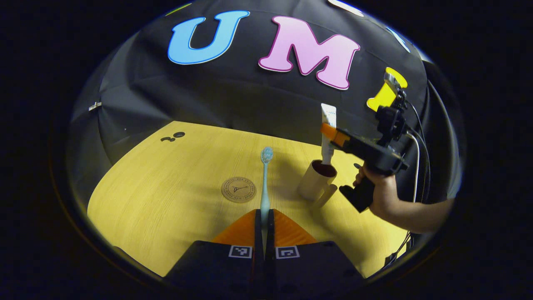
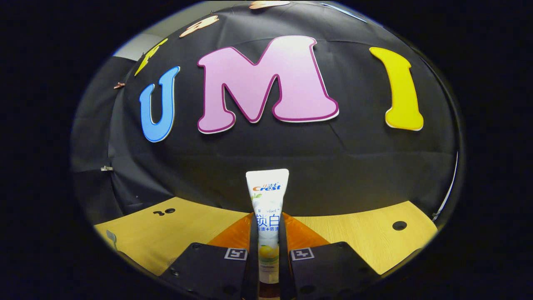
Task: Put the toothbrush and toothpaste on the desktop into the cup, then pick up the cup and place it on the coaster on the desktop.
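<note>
While the left hand-held gripper (image 1: 264, 225) keeps its two fingers almost together, they press on the handle of the toothbrush (image 1: 265, 183), which stands upright with its pale blue head at the top. Seen in the left gripper view, the cup (image 1: 316, 180) stands on the yellow wooden counter (image 1: 166, 196) and is the landmark for the rest. The coaster (image 1: 238, 189), round and brown, lies flat on the counter to the left of the cup, apart from it, and the toothbrush rises between them. Above the cup, the right hand-held gripper (image 1: 329, 133) holds the toothpaste (image 1: 327, 133) upright, and the lower end of the tube is already inside the mouth of the cup. A hand (image 1: 377, 187) grips this tool to the right of the cup. Seen in the right gripper view, the fingers of the right hand-held gripper (image 2: 268, 246) are closed on both sides of the toothpaste (image 2: 267, 200), whose flat end points up.
</note>
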Available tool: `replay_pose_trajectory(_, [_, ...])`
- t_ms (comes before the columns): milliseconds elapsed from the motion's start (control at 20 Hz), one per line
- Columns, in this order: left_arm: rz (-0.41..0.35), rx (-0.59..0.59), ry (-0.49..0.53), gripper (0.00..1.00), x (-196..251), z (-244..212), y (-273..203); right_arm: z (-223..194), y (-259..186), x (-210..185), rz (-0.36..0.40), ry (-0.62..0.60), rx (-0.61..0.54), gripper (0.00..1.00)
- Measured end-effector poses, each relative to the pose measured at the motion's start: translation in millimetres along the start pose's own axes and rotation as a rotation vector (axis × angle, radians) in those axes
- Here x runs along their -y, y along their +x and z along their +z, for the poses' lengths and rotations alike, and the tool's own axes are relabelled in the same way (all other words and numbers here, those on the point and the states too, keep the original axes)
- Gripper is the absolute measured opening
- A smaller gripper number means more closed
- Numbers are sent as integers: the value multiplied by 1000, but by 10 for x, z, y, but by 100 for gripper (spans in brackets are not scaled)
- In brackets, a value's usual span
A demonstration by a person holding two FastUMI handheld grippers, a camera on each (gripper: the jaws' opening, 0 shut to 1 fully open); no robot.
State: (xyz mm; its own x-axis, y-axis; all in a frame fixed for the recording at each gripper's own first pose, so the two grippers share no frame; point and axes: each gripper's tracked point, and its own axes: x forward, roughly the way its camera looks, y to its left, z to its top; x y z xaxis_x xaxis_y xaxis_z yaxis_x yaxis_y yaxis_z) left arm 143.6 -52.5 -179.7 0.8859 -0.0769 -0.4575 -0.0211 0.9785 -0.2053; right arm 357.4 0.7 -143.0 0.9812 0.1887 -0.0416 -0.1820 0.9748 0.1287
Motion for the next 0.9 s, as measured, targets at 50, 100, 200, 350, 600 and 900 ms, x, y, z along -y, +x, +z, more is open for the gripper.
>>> replay_pose_trajectory(50, [-3, 5, -6, 6, 1, 18, 20, -52, 45, -11, 2, 6, 8, 18])
replay_pose_trajectory(100, [-6, 4, -11, 6, 9, 27, 28, -67, 23, -12, 5, 1, 8, 23])
replay_pose_trajectory(200, [-10, 4, -16, 6, 9, 19, 94, -144, 6, -32, 13, -6, 7, 23])
replay_pose_trajectory(350, [-29, 10, -15, 6, 92, 40, 137, -287, -6, -28, 17, -30, 5, 23])
replay_pose_trajectory(600, [-63, 24, -5, 6, 256, 91, 214, -555, -91, 15, 22, -11, -39, 57])
replay_pose_trajectory(900, [-166, 152, 24, 6, 752, 698, 362, -394, -454, 383, -51, 39, -52, 98])
